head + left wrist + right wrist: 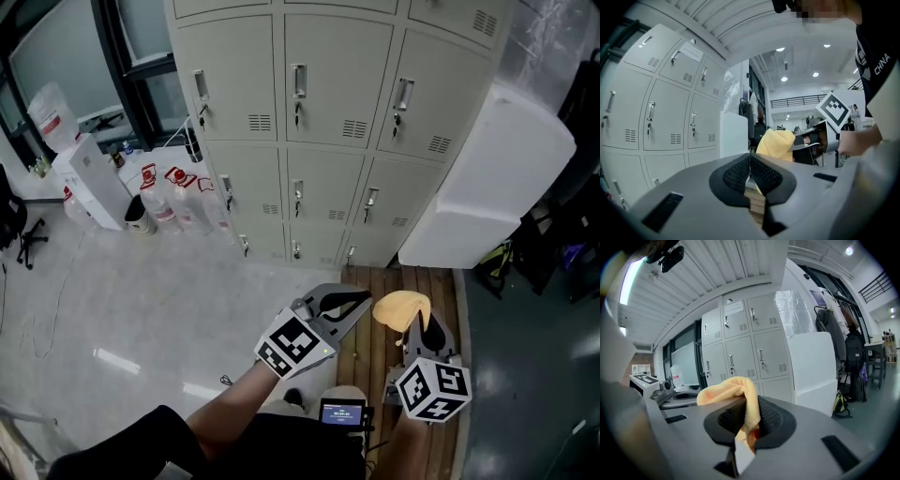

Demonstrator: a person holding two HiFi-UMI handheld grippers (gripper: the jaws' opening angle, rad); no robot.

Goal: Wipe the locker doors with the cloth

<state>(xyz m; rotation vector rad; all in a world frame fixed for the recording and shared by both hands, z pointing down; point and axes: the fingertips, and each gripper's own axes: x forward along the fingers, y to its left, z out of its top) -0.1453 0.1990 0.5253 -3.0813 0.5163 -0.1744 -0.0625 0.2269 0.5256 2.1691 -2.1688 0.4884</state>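
A bank of beige locker doors (323, 94) with handles and keys stands ahead of me; it also fills the left of the left gripper view (656, 108) and the middle of the right gripper view (750, 343). A yellow cloth (401, 308) is bunched between the jaws of my right gripper (412, 323), which is shut on it; the cloth (733, 392) spills over the jaws in the right gripper view. My left gripper (361, 302) sits just left of it, jaws pressed together with nothing between them. The left gripper view shows the cloth (776, 143) beside the right gripper.
A large white foam block (487, 183) leans against the lockers at the right. Water bottles (178, 202) and a white box (94, 183) stand on the floor at the left. Wooden planks (398, 286) lie below the grippers. Dark bags (553, 253) sit far right.
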